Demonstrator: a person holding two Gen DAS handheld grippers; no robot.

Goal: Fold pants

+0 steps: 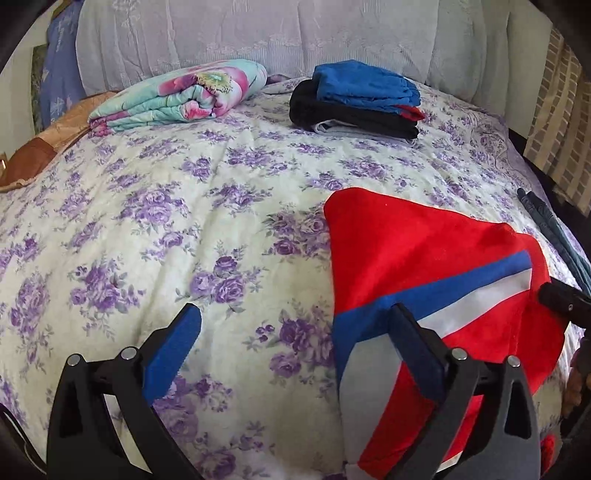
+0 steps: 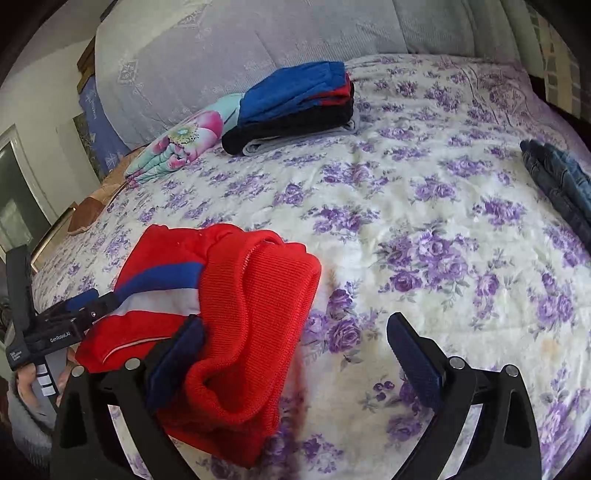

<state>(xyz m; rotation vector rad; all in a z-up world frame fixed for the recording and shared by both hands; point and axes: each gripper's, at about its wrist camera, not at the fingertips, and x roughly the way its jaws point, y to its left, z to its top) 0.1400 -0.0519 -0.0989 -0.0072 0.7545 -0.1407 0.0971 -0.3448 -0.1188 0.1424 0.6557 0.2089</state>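
Red pants (image 1: 413, 251) with a blue and white side stripe lie bunched on the bed's near right side. My left gripper (image 1: 295, 350) is open wide; its right finger (image 1: 417, 354) rests over the striped cloth and its left finger is over bare bedspread. My right gripper (image 2: 299, 358) is also open, and the red ribbed end of the pants (image 2: 255, 314) lies between its jaws, against the left pad (image 2: 177, 358). Each gripper shows at the edge of the other's view: the right gripper (image 1: 563, 299) and the left gripper (image 2: 85, 302).
The purple-flowered bedspread (image 1: 184, 240) covers the bed. A stack of folded clothes (image 1: 354, 99), blue on top, sits at the back beside a folded floral blanket (image 1: 177, 96). Dark jeans (image 2: 561, 181) lie along the right edge. A padded headboard (image 1: 258, 33) stands behind.
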